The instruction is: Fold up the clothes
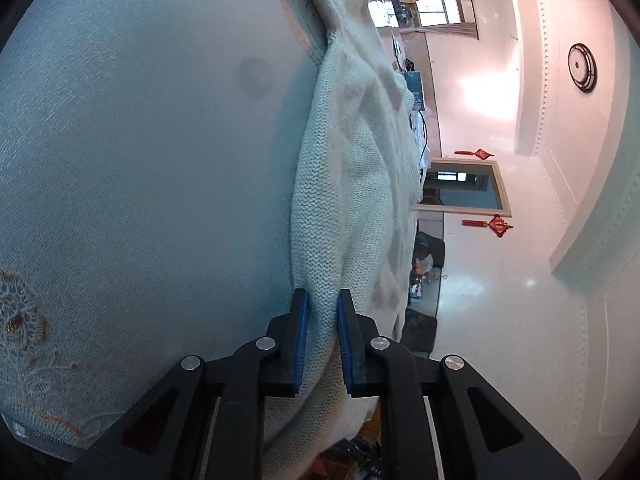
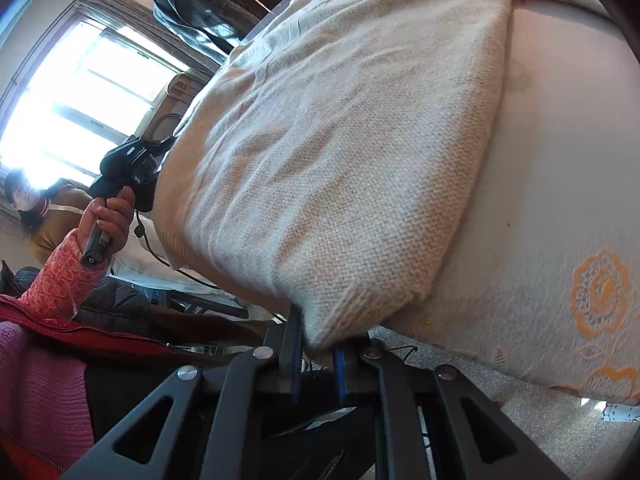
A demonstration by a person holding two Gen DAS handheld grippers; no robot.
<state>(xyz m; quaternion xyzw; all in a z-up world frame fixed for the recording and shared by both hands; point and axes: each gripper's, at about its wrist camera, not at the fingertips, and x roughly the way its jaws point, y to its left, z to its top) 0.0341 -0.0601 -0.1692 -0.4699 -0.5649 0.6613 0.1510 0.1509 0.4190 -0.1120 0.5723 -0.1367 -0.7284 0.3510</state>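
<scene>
A cream knit sweater (image 1: pixel 352 152) lies on a pale tablecloth (image 1: pixel 140 160), with part of it lifted off the cloth. My left gripper (image 1: pixel 323 300) is shut on the sweater's edge, which runs between the blue pads (image 1: pixel 344 344). In the right wrist view the same sweater (image 2: pixel 340 160) spreads over the cloth (image 2: pixel 560 200). My right gripper (image 2: pixel 316 344) is shut on its ribbed corner, at the table's near edge. The left gripper's body (image 2: pixel 128 164) shows there in the person's hand, at the sweater's far side.
The tablecloth has orange flower embroidery (image 2: pixel 600 292) near its hem. A man in a dark coat (image 2: pixel 188 4) stands beyond the table. A seated person (image 2: pixel 40 216) is by the window. A cable (image 2: pixel 168 256) hangs beside the table.
</scene>
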